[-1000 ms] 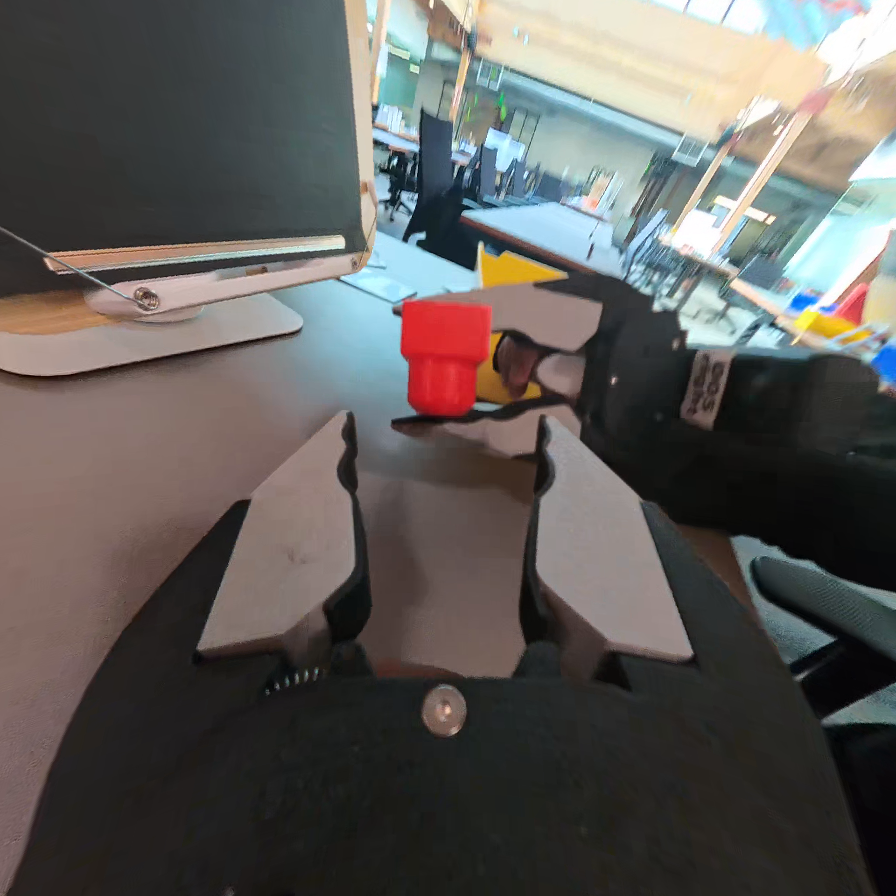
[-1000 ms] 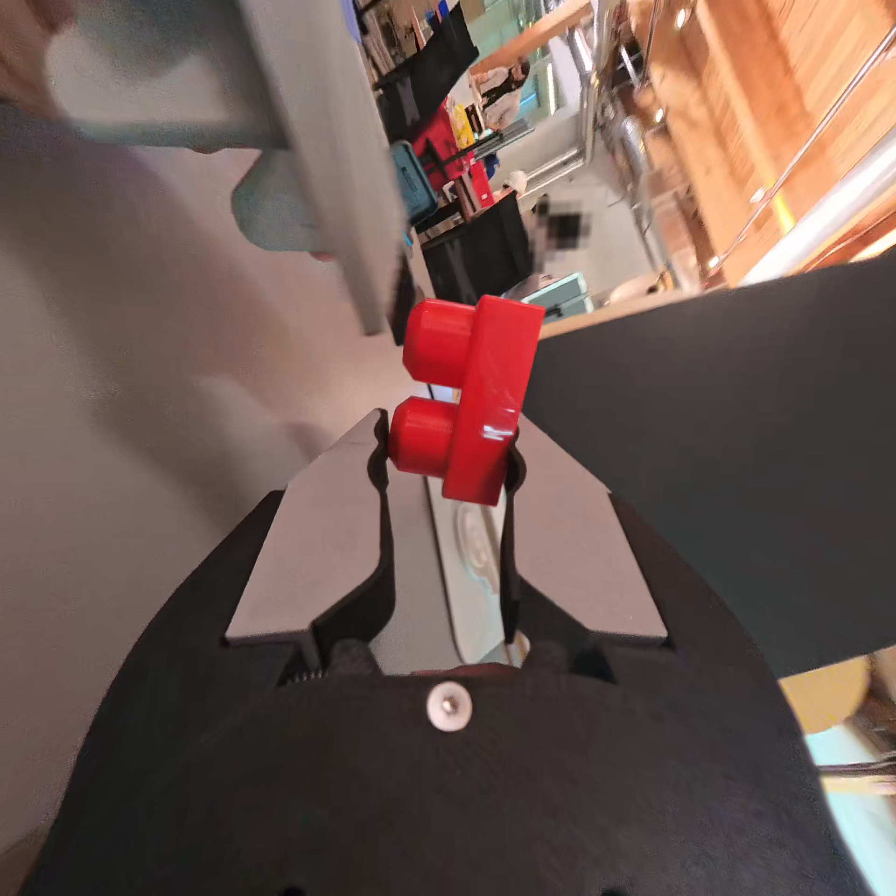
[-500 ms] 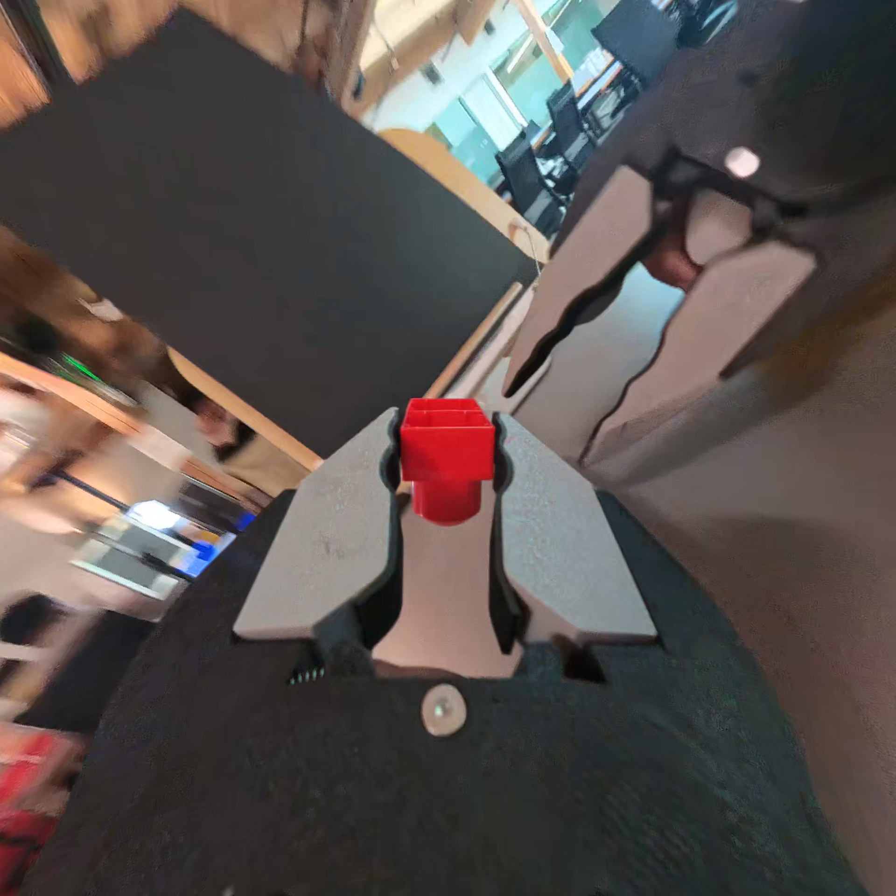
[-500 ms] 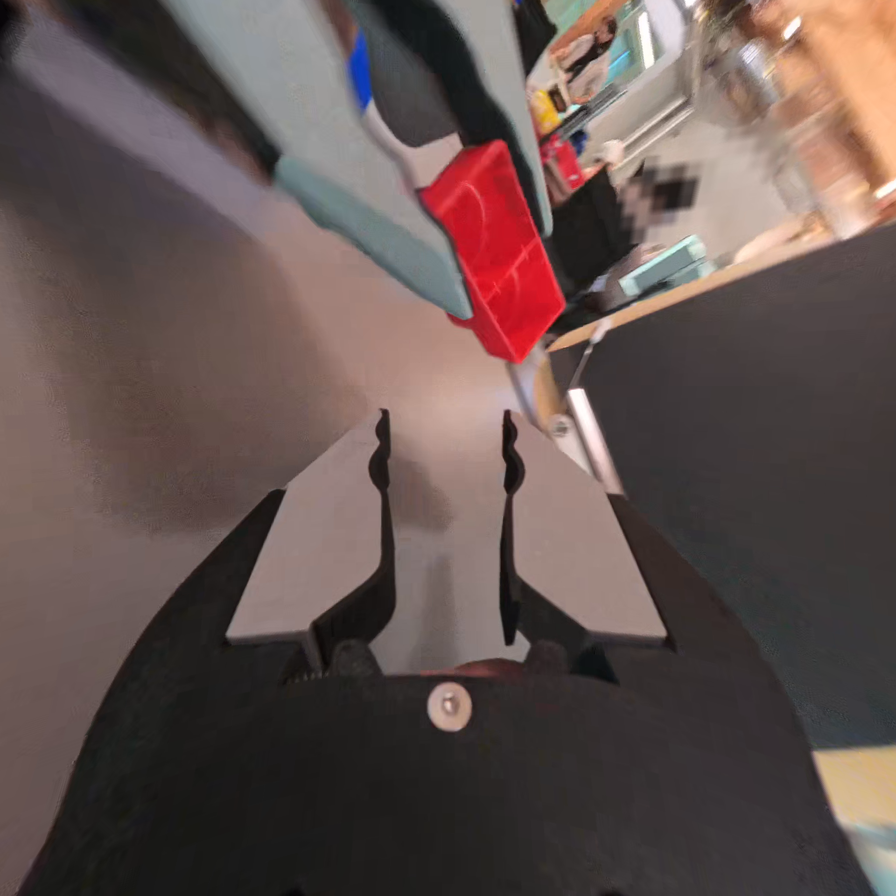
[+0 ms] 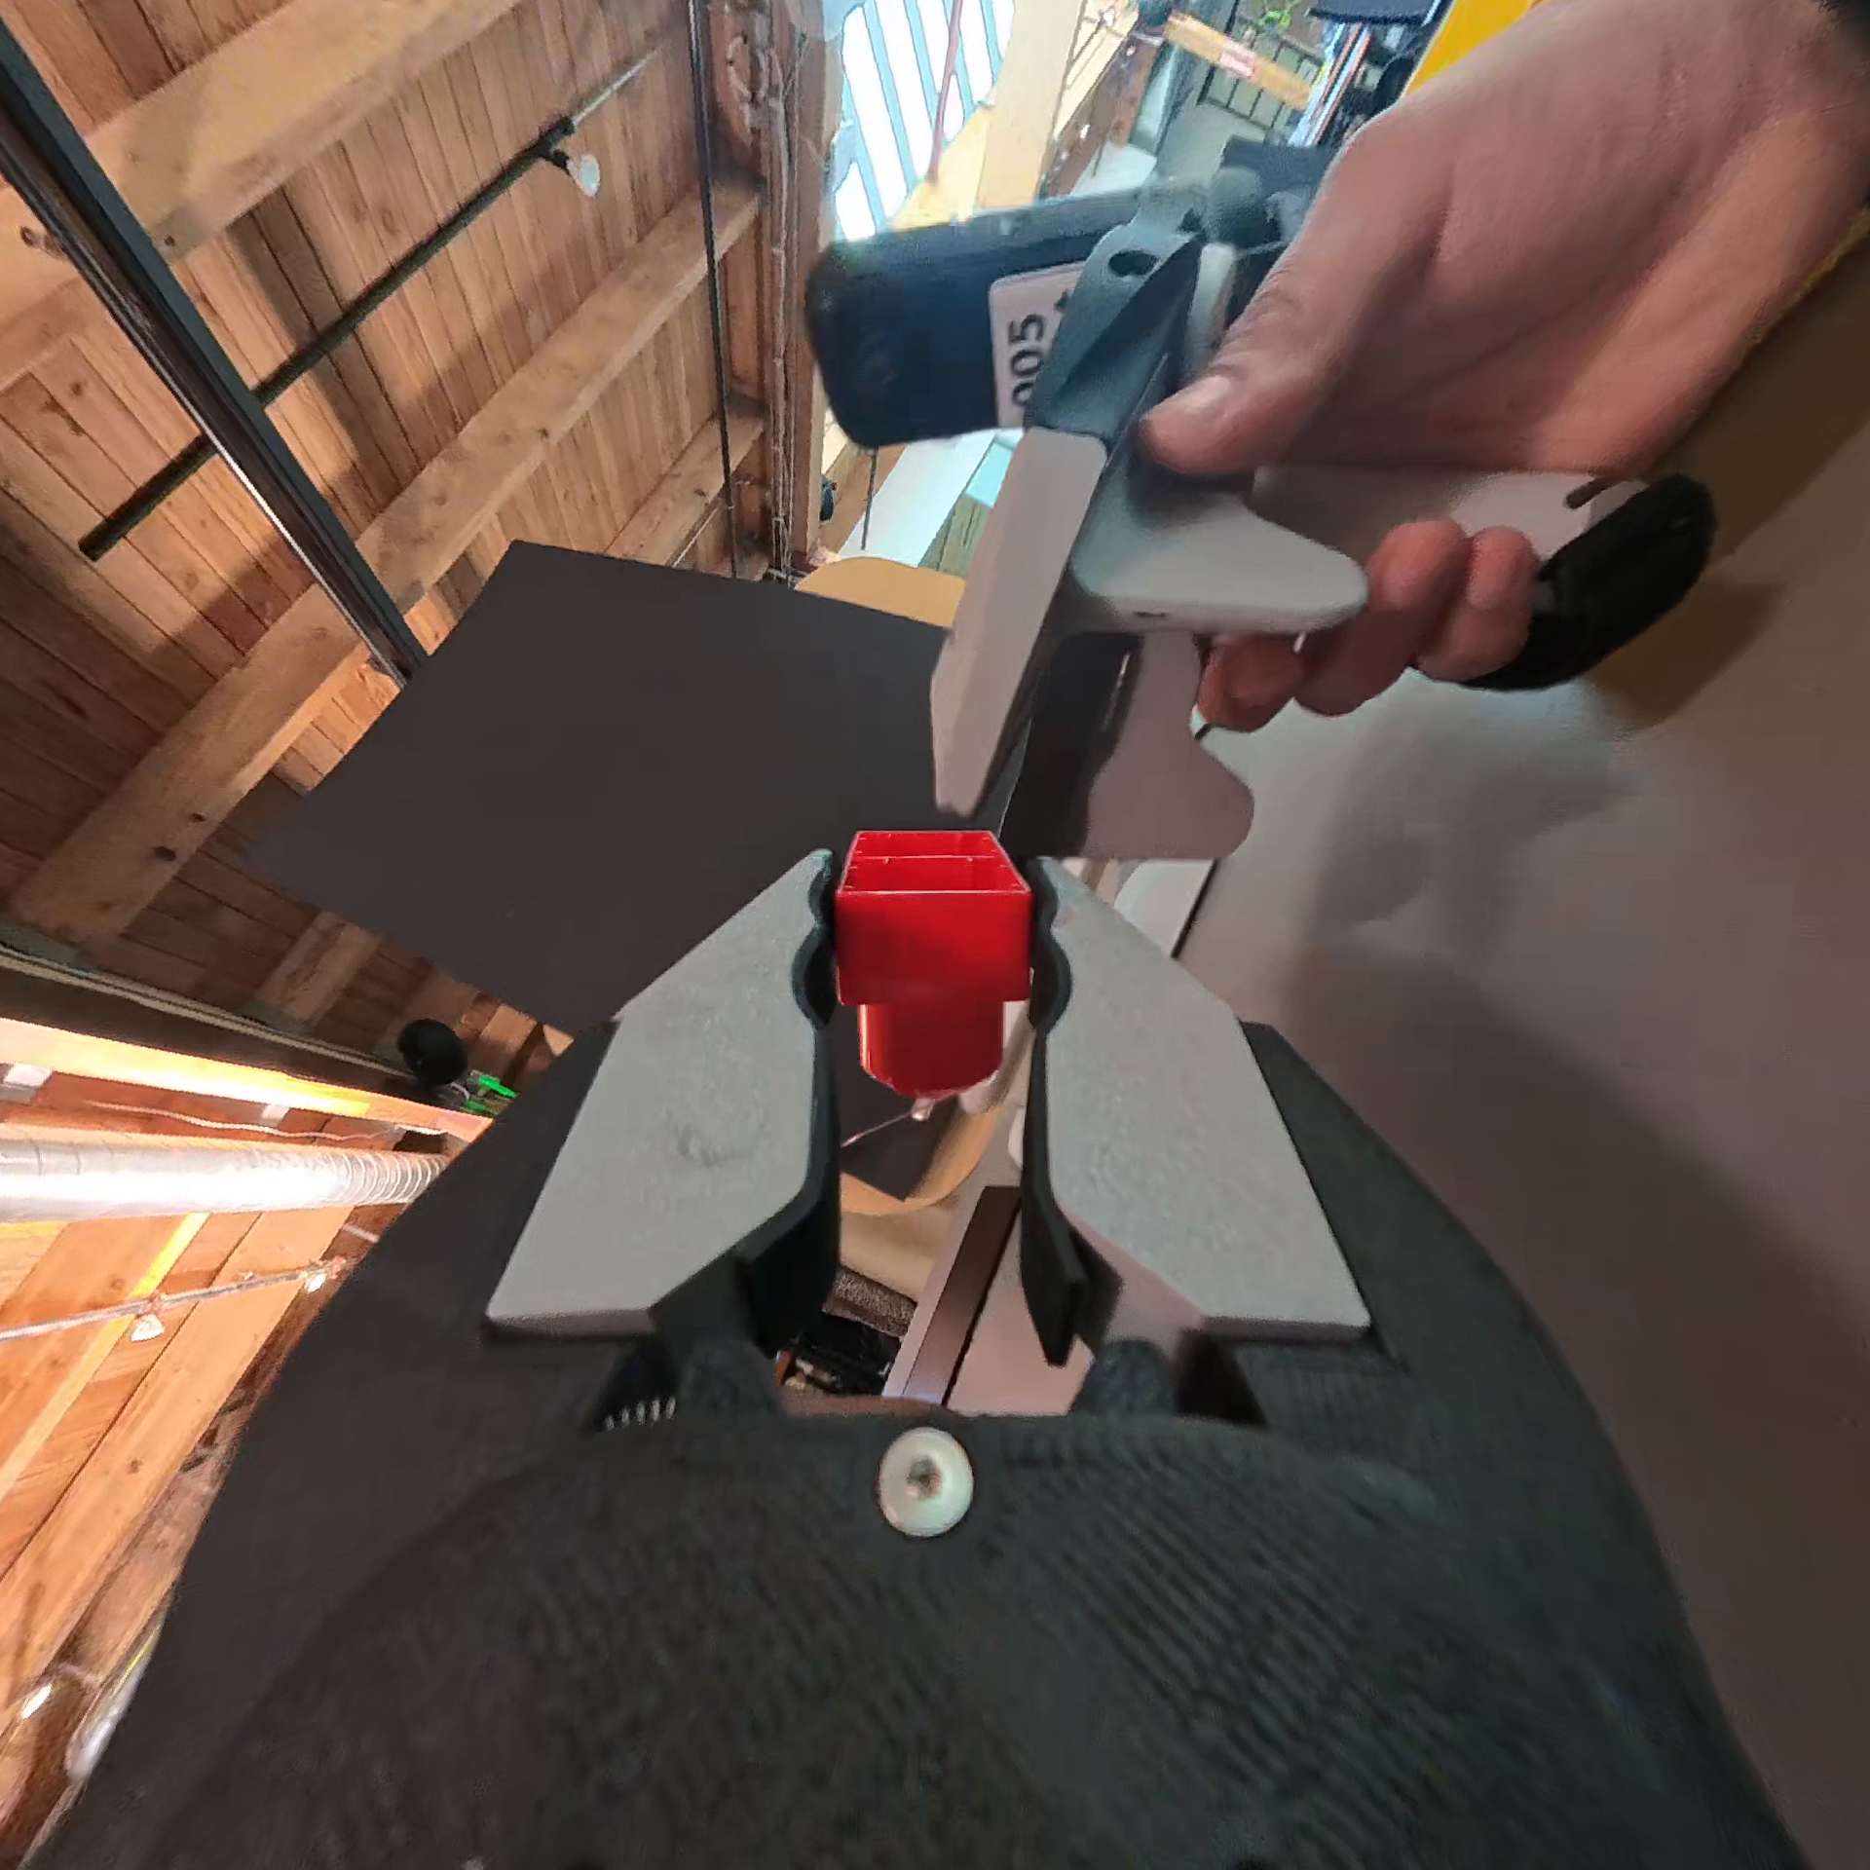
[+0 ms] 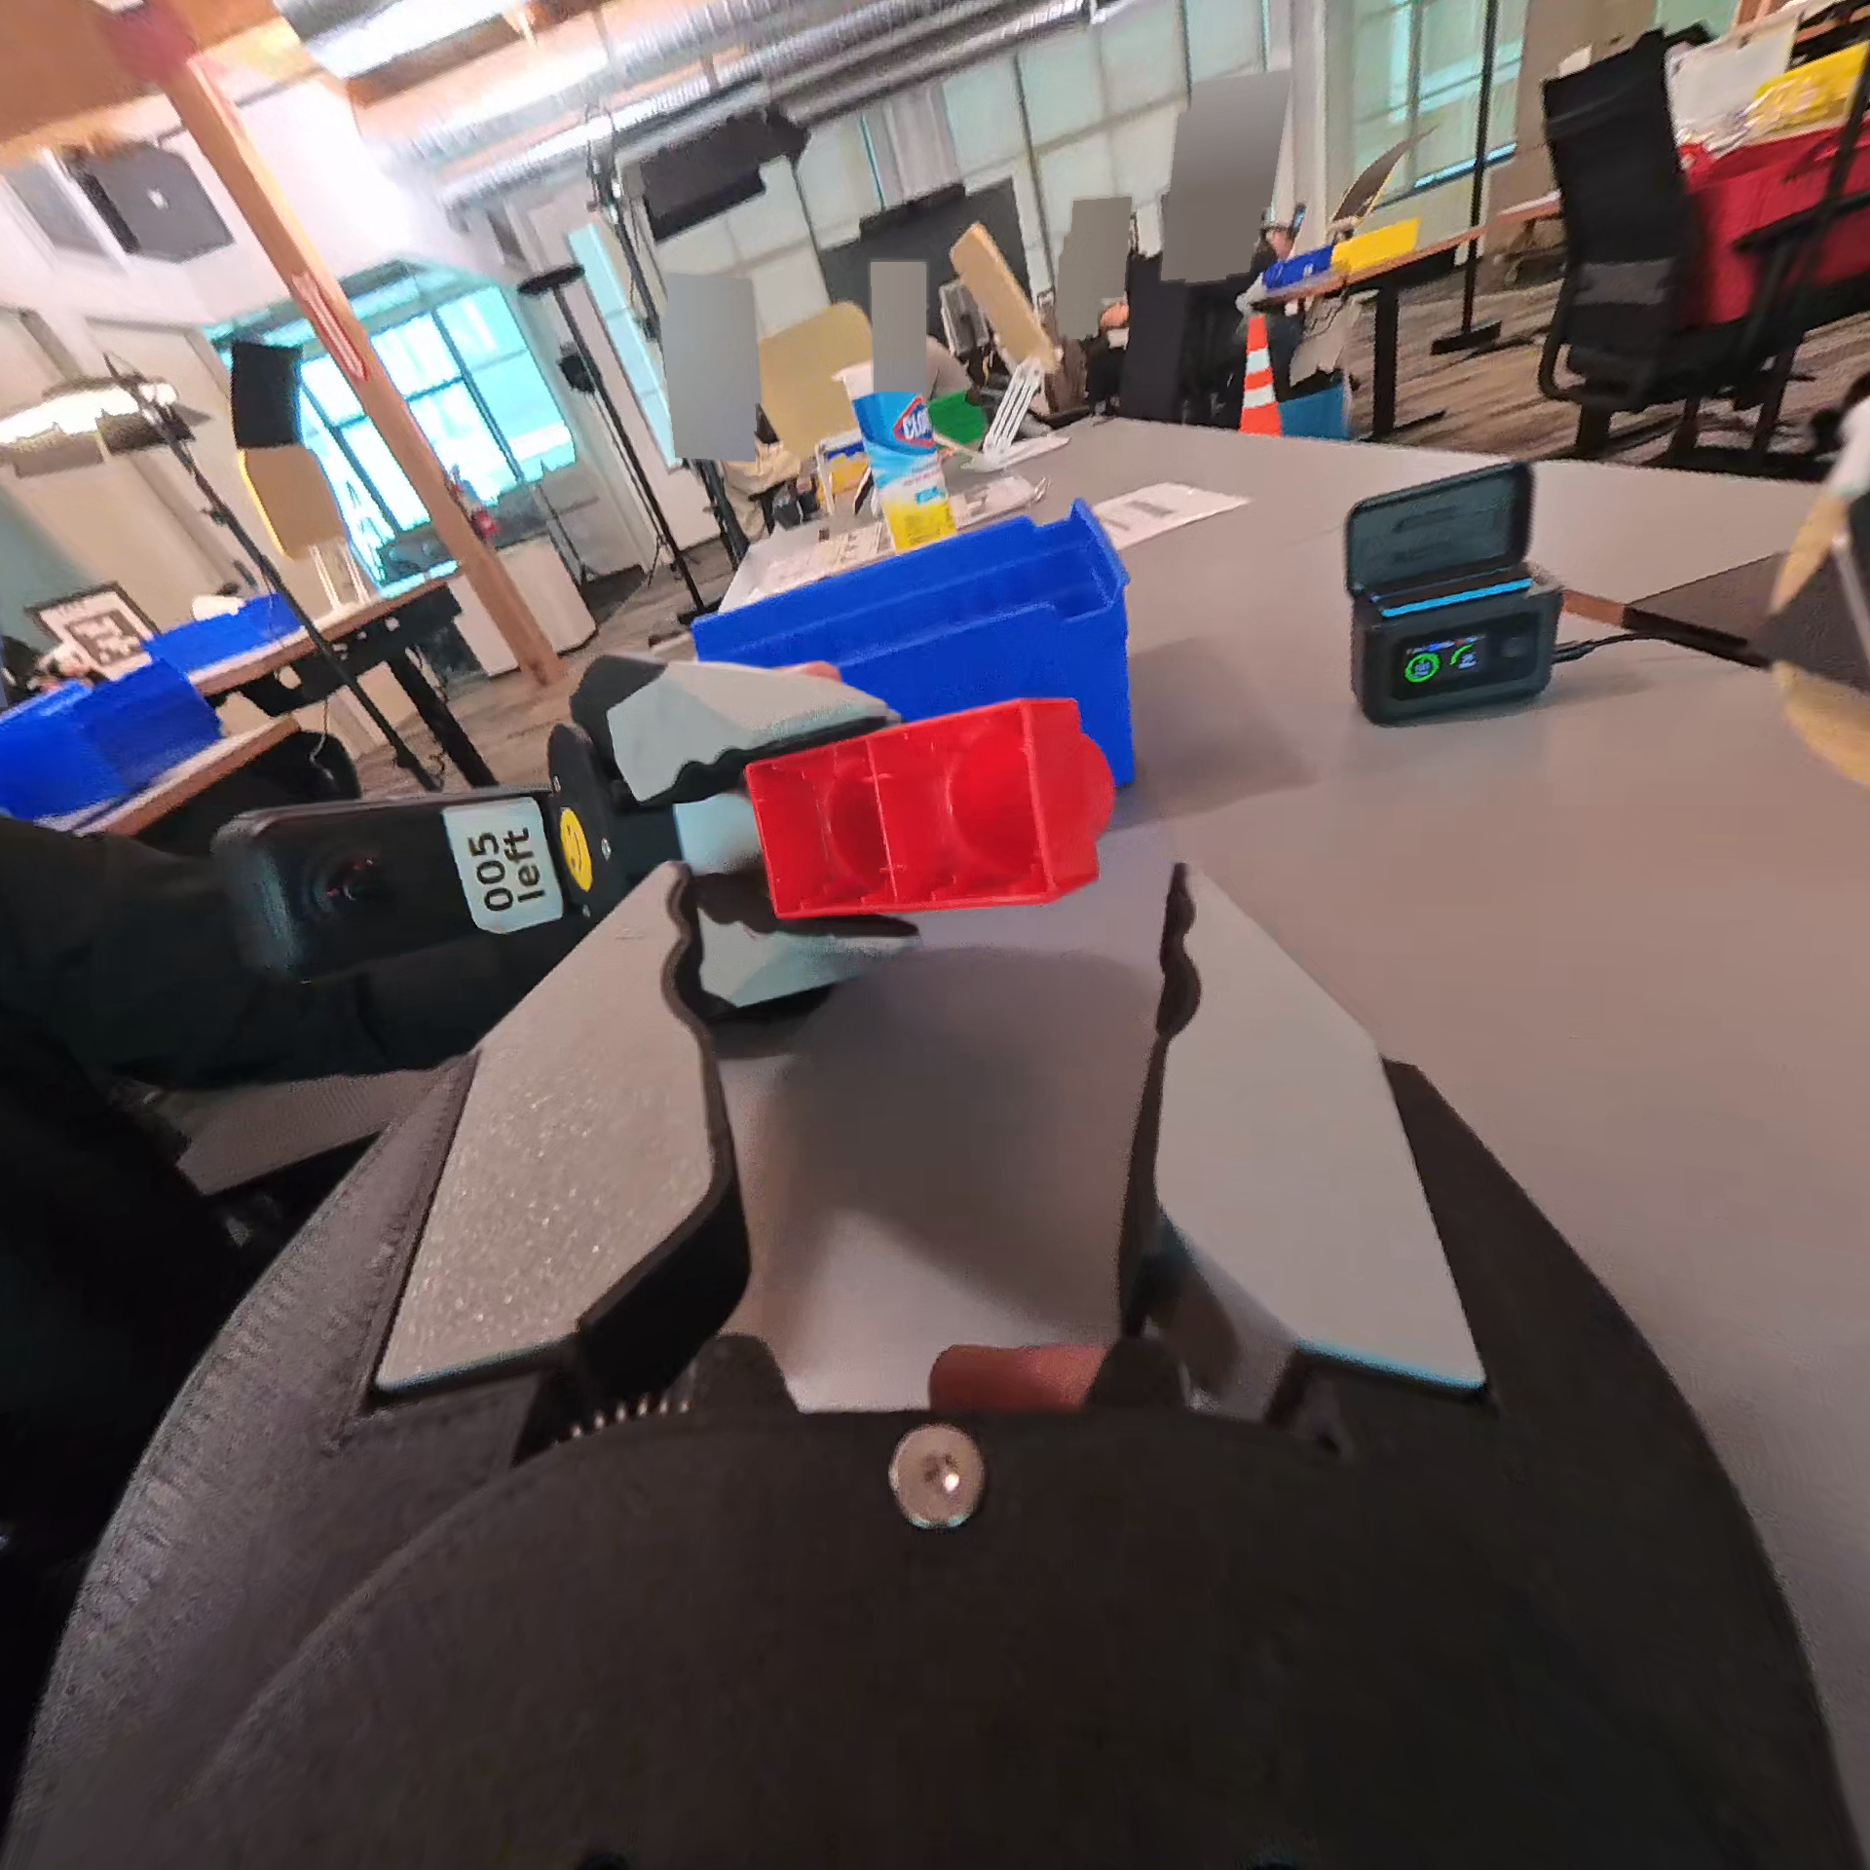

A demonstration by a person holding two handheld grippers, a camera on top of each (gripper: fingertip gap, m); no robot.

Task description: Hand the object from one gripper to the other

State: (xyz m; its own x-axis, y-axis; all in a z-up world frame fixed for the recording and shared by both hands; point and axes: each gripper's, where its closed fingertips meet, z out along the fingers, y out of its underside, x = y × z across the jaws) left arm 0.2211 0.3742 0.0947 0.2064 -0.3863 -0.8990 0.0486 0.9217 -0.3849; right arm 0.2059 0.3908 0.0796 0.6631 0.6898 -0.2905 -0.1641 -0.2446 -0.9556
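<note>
now the red block (image 5: 931, 936) sits clamped between the left gripper (image 5: 933, 916) fingertips — right gripper (image 6: 929, 916) spread wide, empty, just beside it.

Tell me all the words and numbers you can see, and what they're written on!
I don't copy out writing, but here is where it stands:
White sticker on the left gripper: short print, clear.
White tag on the right gripper: partly hidden.
Blue and yellow canister: brand label.
Dark box's screen: too small to read.
Paper sheet: too small to read.
</note>
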